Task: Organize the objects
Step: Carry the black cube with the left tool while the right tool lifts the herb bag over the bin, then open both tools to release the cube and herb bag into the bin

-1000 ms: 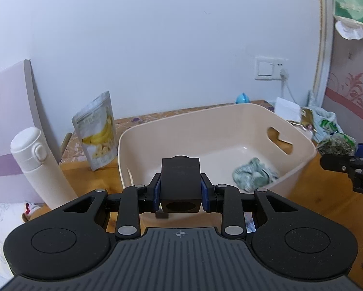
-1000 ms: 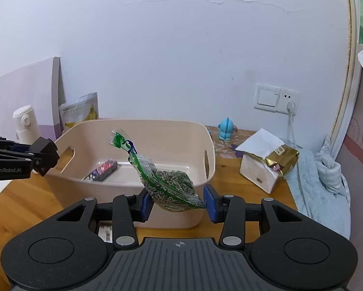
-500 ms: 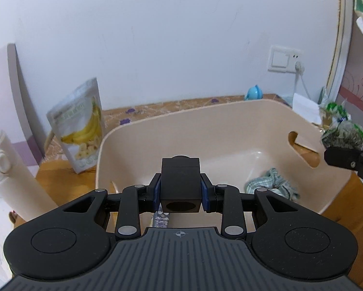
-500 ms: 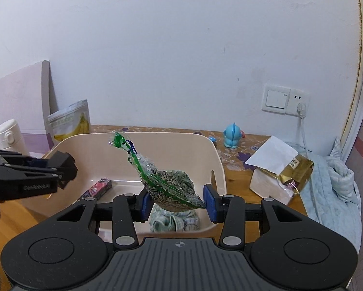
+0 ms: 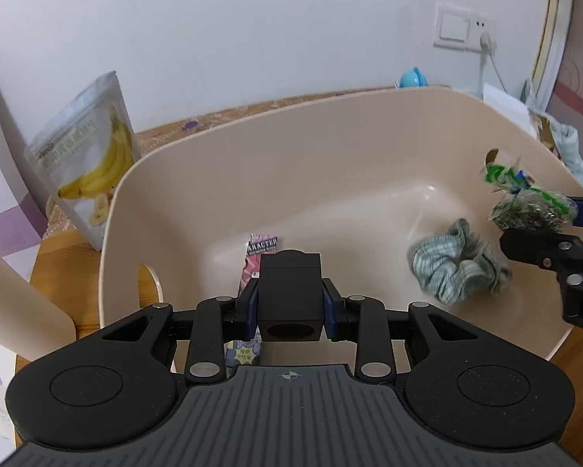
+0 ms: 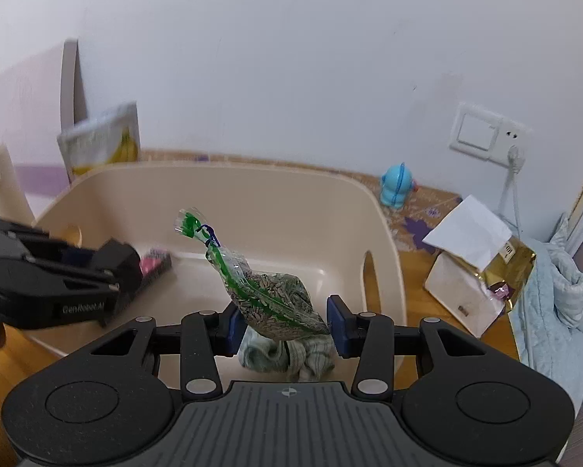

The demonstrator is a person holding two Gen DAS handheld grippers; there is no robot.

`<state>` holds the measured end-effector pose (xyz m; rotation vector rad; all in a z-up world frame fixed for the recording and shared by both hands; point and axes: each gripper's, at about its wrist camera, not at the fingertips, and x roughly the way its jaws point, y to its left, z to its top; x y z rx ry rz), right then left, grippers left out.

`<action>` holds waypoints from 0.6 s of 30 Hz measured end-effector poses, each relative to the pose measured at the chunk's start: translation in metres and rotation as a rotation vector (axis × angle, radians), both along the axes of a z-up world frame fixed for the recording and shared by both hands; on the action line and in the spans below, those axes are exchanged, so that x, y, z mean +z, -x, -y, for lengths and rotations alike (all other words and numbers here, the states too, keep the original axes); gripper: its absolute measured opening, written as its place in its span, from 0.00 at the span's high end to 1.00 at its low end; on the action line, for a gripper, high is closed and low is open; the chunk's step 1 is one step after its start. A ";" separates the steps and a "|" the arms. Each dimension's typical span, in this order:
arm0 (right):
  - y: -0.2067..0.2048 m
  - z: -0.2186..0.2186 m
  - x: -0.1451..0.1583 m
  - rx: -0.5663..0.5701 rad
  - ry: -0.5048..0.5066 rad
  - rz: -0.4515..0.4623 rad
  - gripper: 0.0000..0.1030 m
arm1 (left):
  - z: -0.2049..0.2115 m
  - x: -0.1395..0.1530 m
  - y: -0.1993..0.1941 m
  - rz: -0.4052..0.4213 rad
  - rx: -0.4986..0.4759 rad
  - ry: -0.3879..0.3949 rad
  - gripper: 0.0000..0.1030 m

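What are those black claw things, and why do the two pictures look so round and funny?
They are two grabbing tools, one in each of a person's hands. A small camera with a very wide lens sits on each tool, so each picture looks along its two fingers and bends at the edges. One picture is from the left gripper, which pinches a black block. The other is from the right gripper, which pinches a clear bag of seeds. Both are over a beige tub on a wooden table. In the tub lie a crumpled green cloth and a pink packet. A banana snack bag stands behind it.
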<state>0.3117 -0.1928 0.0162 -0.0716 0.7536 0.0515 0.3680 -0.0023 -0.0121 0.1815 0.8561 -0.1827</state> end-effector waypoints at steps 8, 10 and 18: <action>-0.007 -0.002 -0.012 0.009 0.018 -0.054 0.59 | 0.003 0.000 -0.002 -0.028 0.005 -0.034 0.69; -0.007 -0.002 -0.012 0.004 0.017 -0.061 0.53 | 0.003 0.001 -0.002 -0.029 0.004 -0.041 0.69; -0.001 0.003 -0.006 0.005 -0.007 -0.049 0.34 | -0.001 0.017 0.009 0.045 0.024 -0.015 0.36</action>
